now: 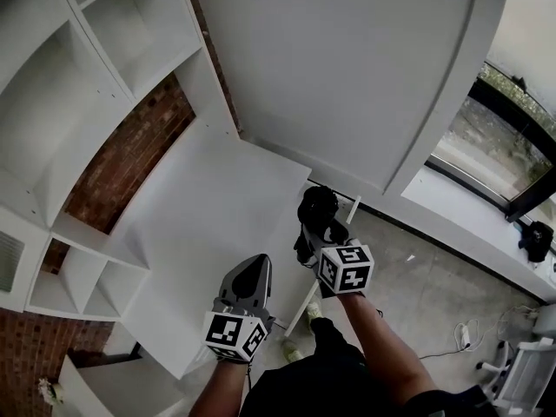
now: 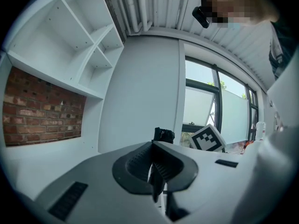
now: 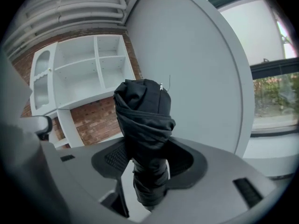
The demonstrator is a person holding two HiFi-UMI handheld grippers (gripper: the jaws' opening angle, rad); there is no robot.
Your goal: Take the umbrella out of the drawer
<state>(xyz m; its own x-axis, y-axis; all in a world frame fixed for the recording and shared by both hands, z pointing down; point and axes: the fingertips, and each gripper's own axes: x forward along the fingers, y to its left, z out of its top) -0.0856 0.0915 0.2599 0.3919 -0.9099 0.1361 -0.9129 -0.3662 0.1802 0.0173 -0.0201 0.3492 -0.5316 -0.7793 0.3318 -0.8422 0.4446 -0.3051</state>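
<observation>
While right claw (image 3: 145,164) clamps umbrella (image 3: 142,111) | past desk (image 1: 217,224) edge | left claw (image 2: 156,168) closed

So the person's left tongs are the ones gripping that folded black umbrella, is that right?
No, it is the right tongs that grip the folded black umbrella, as the right gripper view shows; the left tongs are closed with nothing between them.

Soft, even daylight from the window (image 1: 495,146) at the right of the head view, white surfaces bright, shadows faint. Both gripper views are heavy fisheye, black corners, edges bowing. The umbrella (image 3: 142,134) reads dark mid-frame, and the near foreground looks slightly soft
</observation>
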